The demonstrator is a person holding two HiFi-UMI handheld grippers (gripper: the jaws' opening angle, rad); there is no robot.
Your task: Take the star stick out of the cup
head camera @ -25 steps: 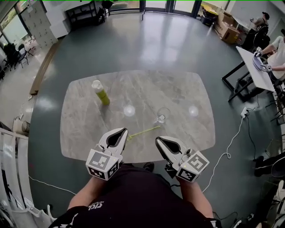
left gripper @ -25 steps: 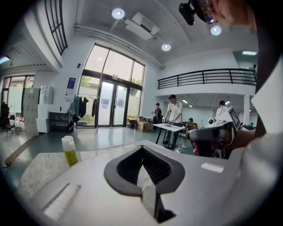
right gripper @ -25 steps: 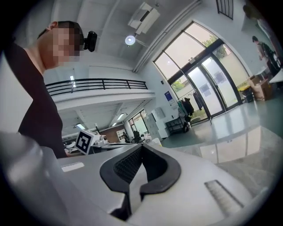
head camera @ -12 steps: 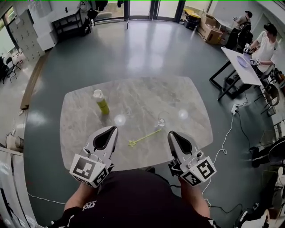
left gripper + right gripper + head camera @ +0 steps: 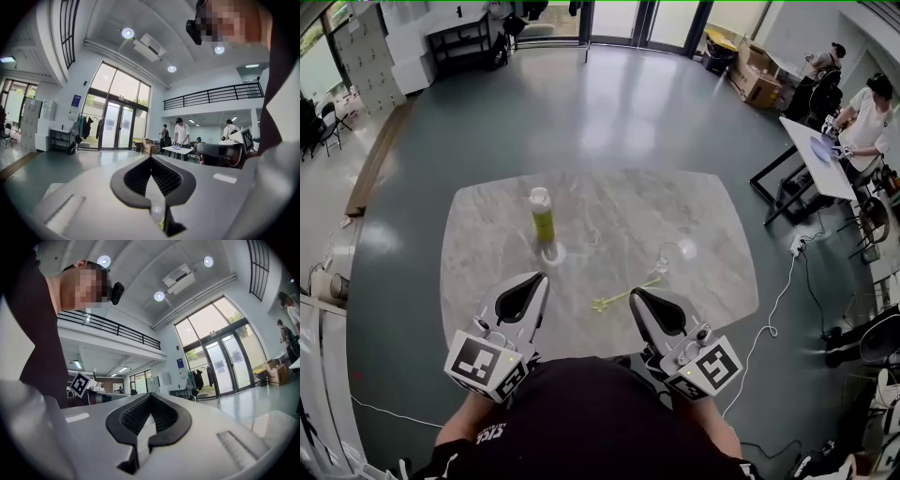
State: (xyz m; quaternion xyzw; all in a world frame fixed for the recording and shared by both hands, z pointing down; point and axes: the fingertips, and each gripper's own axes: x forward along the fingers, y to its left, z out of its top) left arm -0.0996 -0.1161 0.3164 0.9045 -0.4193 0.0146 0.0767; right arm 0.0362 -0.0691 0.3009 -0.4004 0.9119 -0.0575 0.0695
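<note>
The yellow star stick (image 5: 623, 297) lies flat on the marble table (image 5: 487, 253), out of the cup, with its star end toward me. The clear cup (image 5: 667, 254) stands just beyond the stick's far end; I cannot tell whether it is upright. My left gripper (image 5: 536, 279) hovers at the near table edge left of the stick, shut and empty. My right gripper (image 5: 640, 294) is just right of the star end, also shut and empty. In the left gripper view the jaws (image 5: 150, 158) meet with nothing between them; the same holds in the right gripper view (image 5: 149, 397).
A yellow-green bottle with a white cap (image 5: 542, 214) stands on the table's left half. At the far right, people work at a white table (image 5: 821, 157). A white cable (image 5: 783, 281) runs over the floor right of the marble table.
Both grippers have drawn back from the stick toward my body, the left one away from the star end. The head view has shifted; the stick lies where it was.
</note>
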